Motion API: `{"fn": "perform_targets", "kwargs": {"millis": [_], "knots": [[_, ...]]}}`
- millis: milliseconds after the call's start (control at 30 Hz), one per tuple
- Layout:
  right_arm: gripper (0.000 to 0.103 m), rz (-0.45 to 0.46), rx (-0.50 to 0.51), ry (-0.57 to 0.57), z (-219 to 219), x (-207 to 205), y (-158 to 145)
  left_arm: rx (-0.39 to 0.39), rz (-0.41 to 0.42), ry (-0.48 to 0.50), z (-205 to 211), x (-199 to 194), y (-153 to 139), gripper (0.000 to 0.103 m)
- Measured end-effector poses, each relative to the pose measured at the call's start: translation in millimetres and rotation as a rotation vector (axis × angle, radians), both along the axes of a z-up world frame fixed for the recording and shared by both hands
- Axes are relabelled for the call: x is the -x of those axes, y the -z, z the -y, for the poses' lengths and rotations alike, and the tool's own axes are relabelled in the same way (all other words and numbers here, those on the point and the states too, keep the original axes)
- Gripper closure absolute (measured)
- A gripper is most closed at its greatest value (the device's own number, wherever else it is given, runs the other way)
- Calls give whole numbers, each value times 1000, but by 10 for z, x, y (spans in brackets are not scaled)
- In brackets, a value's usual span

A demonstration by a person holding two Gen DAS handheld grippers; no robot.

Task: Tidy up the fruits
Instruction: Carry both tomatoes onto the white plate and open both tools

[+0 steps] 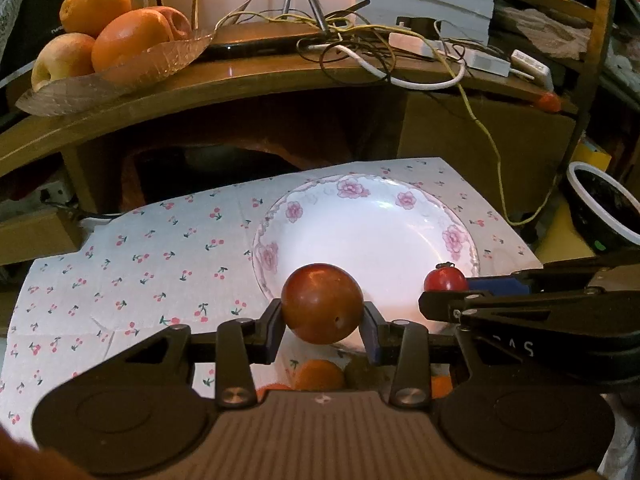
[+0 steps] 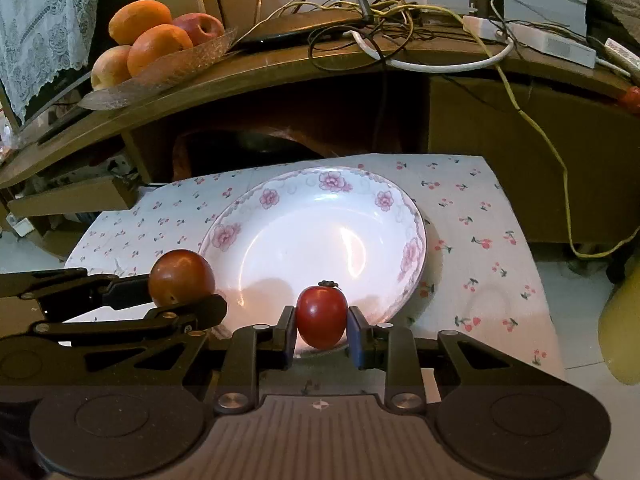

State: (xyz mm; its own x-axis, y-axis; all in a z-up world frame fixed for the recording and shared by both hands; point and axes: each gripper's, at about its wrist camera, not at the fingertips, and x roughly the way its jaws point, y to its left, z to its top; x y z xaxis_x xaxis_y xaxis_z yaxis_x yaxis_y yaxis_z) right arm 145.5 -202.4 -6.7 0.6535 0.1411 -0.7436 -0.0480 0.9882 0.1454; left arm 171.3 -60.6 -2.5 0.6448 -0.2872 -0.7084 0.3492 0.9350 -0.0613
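My left gripper [image 1: 323,326] is shut on a brown-red round fruit [image 1: 322,308], held over the near left rim of the white flowered plate [image 1: 368,200]. The same fruit [image 2: 182,278] and the left gripper [image 2: 176,302] show at the left of the right wrist view. My right gripper [image 2: 322,334] is shut on a small red tomato [image 2: 322,316] with a dark stem, held over the near rim of the plate [image 2: 280,192]. That tomato [image 1: 445,278] and the right gripper [image 1: 448,292] show at the right of the left wrist view.
The plate lies on a cherry-print cloth [image 1: 160,248]. An orange fruit [image 1: 318,374] lies below my left gripper. A glass dish of oranges and apples [image 2: 156,46] stands on the wooden shelf [image 2: 320,60], beside tangled cables [image 2: 400,28]. A dark bowl [image 1: 604,208] stands at the right.
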Motion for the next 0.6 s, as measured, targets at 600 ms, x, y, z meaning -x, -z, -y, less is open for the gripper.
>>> {"fn": "perform_targets", "kwargs": {"millis": [600], "knots": [[68,-4,13,-11,16,-115,52,19,-33,8,-25,-110,74,56]]}}
